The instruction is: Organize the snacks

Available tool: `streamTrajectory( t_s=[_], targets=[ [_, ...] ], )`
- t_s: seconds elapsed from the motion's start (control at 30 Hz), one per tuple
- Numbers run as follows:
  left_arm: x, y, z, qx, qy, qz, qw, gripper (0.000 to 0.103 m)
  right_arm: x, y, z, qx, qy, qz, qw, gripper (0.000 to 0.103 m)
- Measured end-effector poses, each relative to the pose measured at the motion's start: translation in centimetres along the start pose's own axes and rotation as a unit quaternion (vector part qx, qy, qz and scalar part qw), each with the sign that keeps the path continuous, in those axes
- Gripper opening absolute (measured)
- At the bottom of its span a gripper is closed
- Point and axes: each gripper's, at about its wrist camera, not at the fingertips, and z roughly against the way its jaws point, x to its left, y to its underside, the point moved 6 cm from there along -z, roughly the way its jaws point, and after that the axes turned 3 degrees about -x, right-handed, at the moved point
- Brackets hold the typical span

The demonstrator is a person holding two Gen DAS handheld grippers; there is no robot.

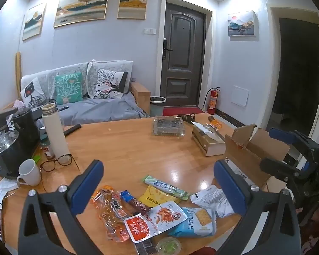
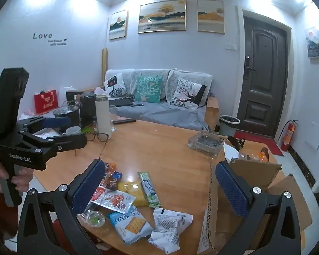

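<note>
Nine snacks (image 1: 157, 221); one cardboard box (image 1: 255, 148); one mug (image 1: 29, 172); one flask (image 1: 54, 131).

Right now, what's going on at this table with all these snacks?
A person holds two sets of tongs, both open and empty, above a wooden table. The left tongs and right tongs hover over a loose pile of snack packets, including a blue cracker packet and a yellow packet. An open cardboard box sits beside the pile. No packet is gripped yet.

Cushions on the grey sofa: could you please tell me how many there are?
3, on the grey fabric sofa: white cushion with black-and-red print at left, teal leaf-patterned cushion in the middle, white cushion with dark branches at right. None seems hidden.
</note>
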Motion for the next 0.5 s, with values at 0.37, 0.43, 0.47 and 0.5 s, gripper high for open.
streamTrajectory(
  t_s=[0.37, 0.43, 0.47, 0.5],
  targets=[
    [-0.05, 0.55, 0.38, 0.009, 0.000, 0.007, 0.9999, 0.102, -0.21, 0.14, 0.40, 0.006, 0.001, -0.006, 1.000, 0.103],
    [-0.13, 0.60, 0.45, 0.008, 0.000, 0.006, 0.9999, 0.102, -0.18, 0.09, 0.53, 0.006, 0.002, -0.004, 1.000, 0.103],
    [-0.14, 0.62, 0.47, 0.008, -0.001, 0.006, 0.9999, 0.102, -0.14, 0.17, 0.60, 0.006, 0.003, -0.003, 1.000, 0.103],
    [0.14, 0.58, 0.46, 0.008, 0.000, 0.009, 0.9999, 0.102, -0.08, 0.25, 0.65, 0.007, 0.003, -0.003, 1.000, 0.103]
  ],
)
